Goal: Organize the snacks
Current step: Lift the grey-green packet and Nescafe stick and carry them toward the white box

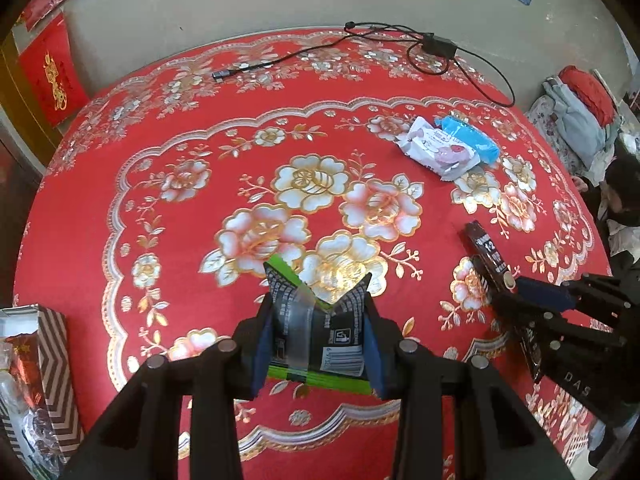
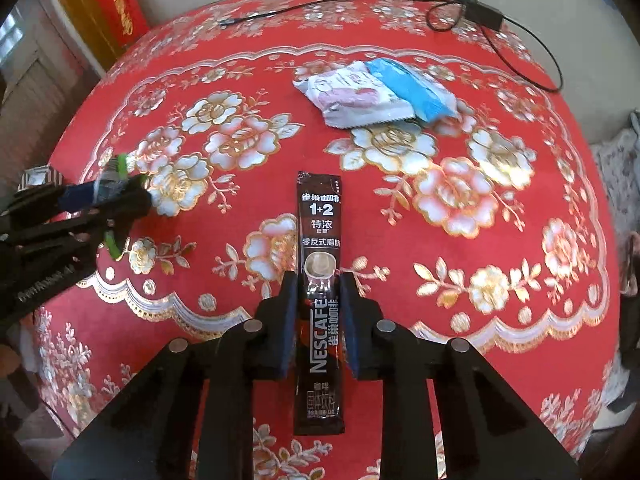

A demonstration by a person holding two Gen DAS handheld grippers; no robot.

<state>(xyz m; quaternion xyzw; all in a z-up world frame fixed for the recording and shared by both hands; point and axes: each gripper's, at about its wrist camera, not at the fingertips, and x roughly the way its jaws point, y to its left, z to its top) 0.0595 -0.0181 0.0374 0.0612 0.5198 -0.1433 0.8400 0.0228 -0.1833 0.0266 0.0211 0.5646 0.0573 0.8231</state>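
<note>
At the far lower left of the left wrist view stands an open box (image 1: 54, 364) with a zigzag pattern on its side and wrapped items inside. In the lower centre, the left gripper (image 1: 318, 312) has its fingers closed on a black and green snack packet (image 1: 316, 332), which is creased into a V between the pads and held above the red floral tablecloth (image 1: 180, 240). Right of centre, in the upper part of the frame, a white and pink packet (image 1: 438, 148) lies on the cloth, touching a blue packet (image 1: 470, 138) just behind it. Along the top edge of the table runs a black cable (image 1: 400, 38). At the lower right the right gripper (image 1: 520, 300) appears, clamped on a dark stick.

In the right wrist view, the left gripper (image 2: 116, 196) shows at the left edge with the green-edged packet. In the lower centre, the right gripper (image 2: 319, 280) has its fingers closed on a brown Nescafe coffee stick (image 2: 319, 264) at about mid-length, the stick pointing straight up the frame. The white and blue packets lie above it, well apart.
</note>
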